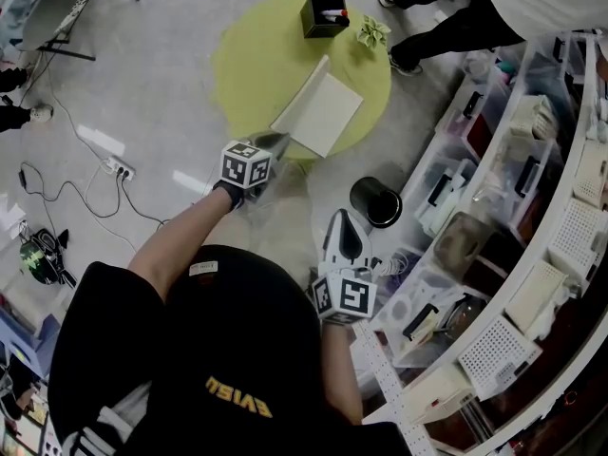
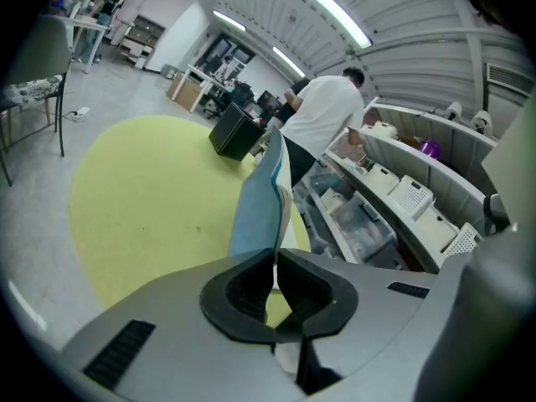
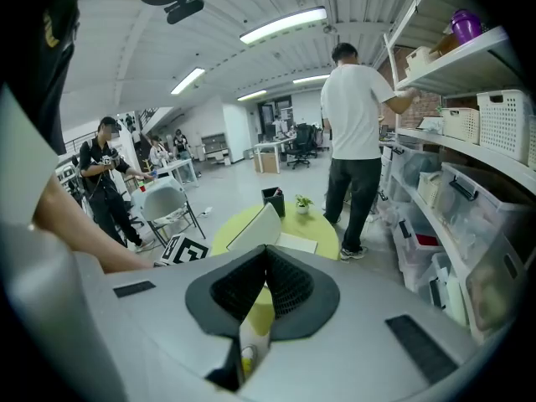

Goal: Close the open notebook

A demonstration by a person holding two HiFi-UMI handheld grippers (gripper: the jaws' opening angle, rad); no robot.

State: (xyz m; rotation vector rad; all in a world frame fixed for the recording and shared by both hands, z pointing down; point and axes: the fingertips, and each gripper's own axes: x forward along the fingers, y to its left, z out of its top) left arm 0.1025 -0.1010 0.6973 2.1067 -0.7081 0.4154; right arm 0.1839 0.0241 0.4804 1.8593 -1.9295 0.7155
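Swinging the raised cover over the pages is the step I judge to be in hand. My left gripper (image 1: 274, 142) is clenched on the near end of the cover (image 2: 261, 193). The left gripper view shows the thin board pinched between the two pads, with the sheet rising steeply above them. The notebook (image 1: 328, 114) lies on the round yellow table (image 1: 252, 60), its right half flat and its left cover tilted up from the spine. My right gripper (image 1: 340, 222) hangs off the table, near my body, its jaws pressed together on nothing.

To do this well, I would carry the pinched edge in an arc about the spine, up and across toward the flat half. I would not pull it straight sideways, since that would likely drag the whole book over the tabletop. The grip sits near one end, so I expect the cover to flex — a slow sweep should suit it. I would let go only once the cover lies close over the pages, lest the pads be trapped beneath it. The black pen holder (image 1: 325, 15) and small plant (image 1: 372, 32) stand well apart at the far rim, out of the arc.
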